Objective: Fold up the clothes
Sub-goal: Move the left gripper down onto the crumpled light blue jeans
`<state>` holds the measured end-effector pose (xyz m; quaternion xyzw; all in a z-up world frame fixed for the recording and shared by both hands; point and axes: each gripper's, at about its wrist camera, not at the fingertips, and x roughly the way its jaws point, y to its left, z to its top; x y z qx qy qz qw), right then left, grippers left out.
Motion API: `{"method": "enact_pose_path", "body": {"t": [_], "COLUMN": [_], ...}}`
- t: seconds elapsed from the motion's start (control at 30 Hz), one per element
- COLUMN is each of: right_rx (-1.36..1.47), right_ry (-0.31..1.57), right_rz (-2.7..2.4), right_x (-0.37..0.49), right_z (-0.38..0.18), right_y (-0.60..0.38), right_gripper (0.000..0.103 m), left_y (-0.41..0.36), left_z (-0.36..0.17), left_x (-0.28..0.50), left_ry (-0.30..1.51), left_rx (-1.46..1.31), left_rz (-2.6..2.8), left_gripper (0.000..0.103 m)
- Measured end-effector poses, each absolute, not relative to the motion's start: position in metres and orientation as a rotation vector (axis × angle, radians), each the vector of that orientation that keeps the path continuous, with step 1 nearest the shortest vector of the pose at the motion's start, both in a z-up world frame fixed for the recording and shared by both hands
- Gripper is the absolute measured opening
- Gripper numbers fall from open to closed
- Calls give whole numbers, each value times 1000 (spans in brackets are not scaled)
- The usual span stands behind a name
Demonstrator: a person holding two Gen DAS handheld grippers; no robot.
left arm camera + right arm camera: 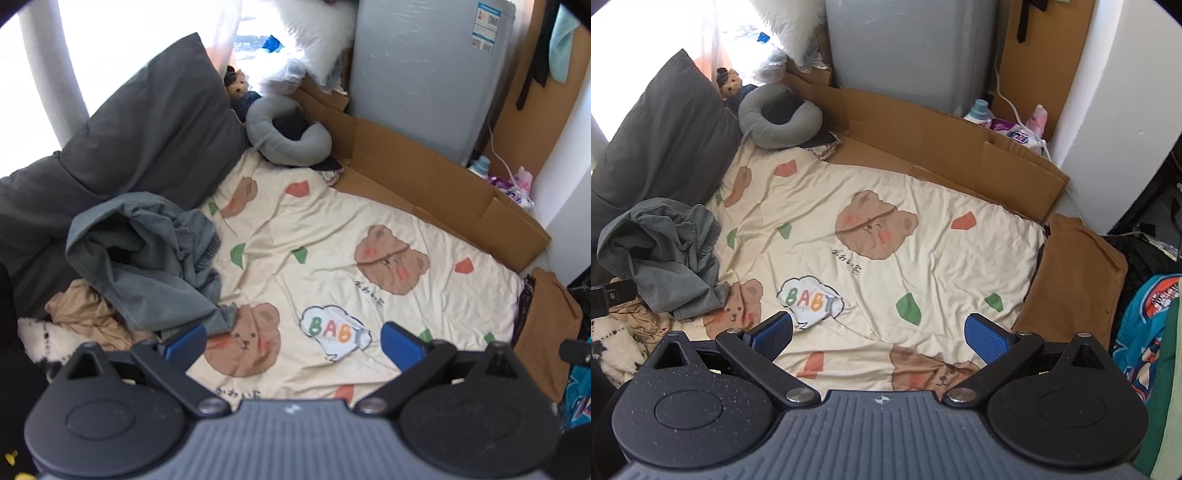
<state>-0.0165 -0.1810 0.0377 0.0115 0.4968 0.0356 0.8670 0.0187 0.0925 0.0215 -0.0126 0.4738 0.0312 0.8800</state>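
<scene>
Clothes (144,254) lie heaped ahead-left of my left gripper (293,341), untouched. Both it and my right gripper (879,332) are spread wide, holding nothing.

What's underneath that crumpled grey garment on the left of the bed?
A tan garment pokes out beneath the grey garment, beside something white and fluffy. The bear-print sheet runs under its edge. Anything deeper in the pile is covered.

We read "BABY" in coloured letters on a white cloud printed on the cream bear-patterned bedsheet (334,330) (809,299), lower centre.
</scene>
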Motion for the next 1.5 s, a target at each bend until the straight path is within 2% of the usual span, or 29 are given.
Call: {"method": "enact_pose_path", "body": {"t": [0.3, 0.6, 1.0, 1.07, 1.3, 1.5], "right_rx": [35, 31, 6, -8, -88, -91], "right_ry": [1007, 953, 875, 855, 827, 805], "right_rz": [128, 201, 323, 338, 410, 503], "right_x": [-5, 16, 52, 58, 77, 93], "right_z": [32, 25, 18, 18, 10, 0], "right_y": [-173, -162, -142, -139, -125, -114], "right_gripper": [102, 101, 99, 96, 96, 91], "left_y": [154, 215, 280, 289, 324, 351], "left_z": [26, 29, 10, 6, -8, -37], "left_x": [28, 37, 47, 51, 65, 80], "left_ry": [929, 872, 800, 792, 760, 754], "left_rx": [-73, -112, -176, -180, -219, -223], "left_rz": [114, 182, 269, 290, 379, 452], "left_gripper": [100, 93, 69, 69, 61, 60]}}
